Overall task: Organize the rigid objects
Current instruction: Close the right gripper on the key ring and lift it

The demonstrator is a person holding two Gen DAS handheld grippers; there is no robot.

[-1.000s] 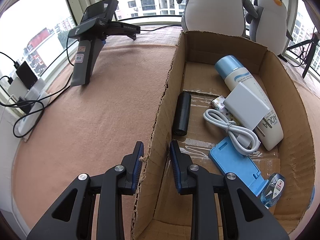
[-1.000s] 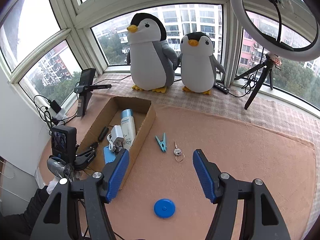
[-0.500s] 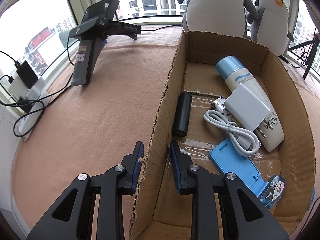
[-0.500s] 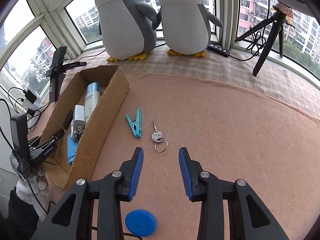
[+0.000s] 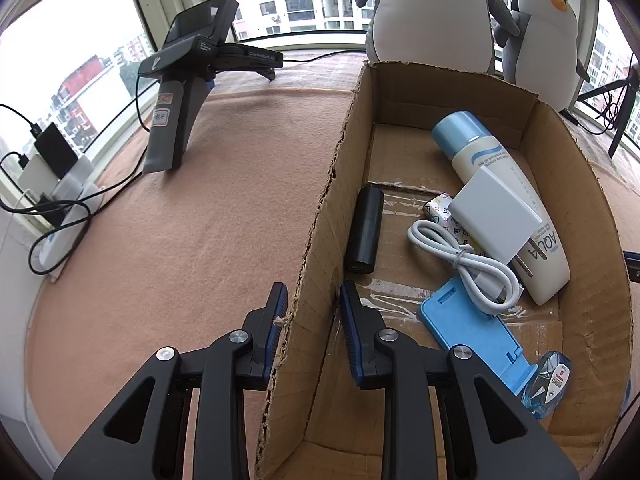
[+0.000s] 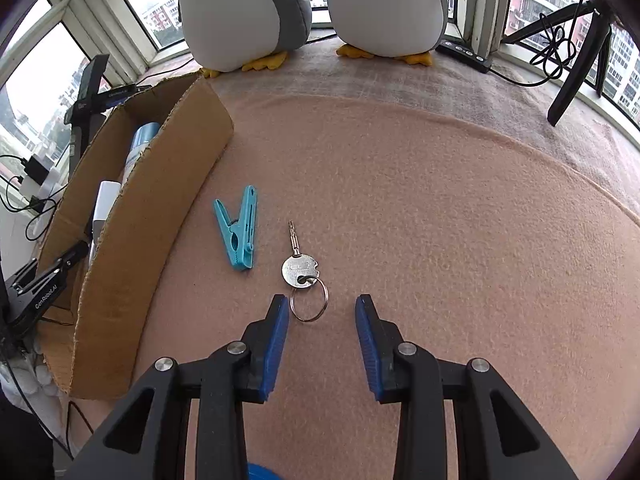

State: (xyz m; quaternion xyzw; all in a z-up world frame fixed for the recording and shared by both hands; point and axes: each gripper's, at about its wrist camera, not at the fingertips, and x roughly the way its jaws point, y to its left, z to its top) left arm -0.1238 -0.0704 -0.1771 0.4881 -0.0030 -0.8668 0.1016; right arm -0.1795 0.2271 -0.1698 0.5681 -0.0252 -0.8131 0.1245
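My left gripper is shut on the left wall of the cardboard box, one finger outside and one inside. The box holds a lotion bottle, a white charger with cable, a black cylinder, a blue phone stand and a small clear-blue item. My right gripper is open, low over the mat, just behind a silver key on a ring. A teal clothespin lies left of the key, beside the box.
Two plush penguins stand at the back by the windows. A spare black gripper device stands left of the box. Chargers and cables lie at the left edge. A tripod leg is at back right. A blue disc edge shows below my right gripper.
My right gripper came down and forward toward the key and its fingers narrowed from wide open. The blue disc slid under it. My left gripper stayed clamped on the box wall.
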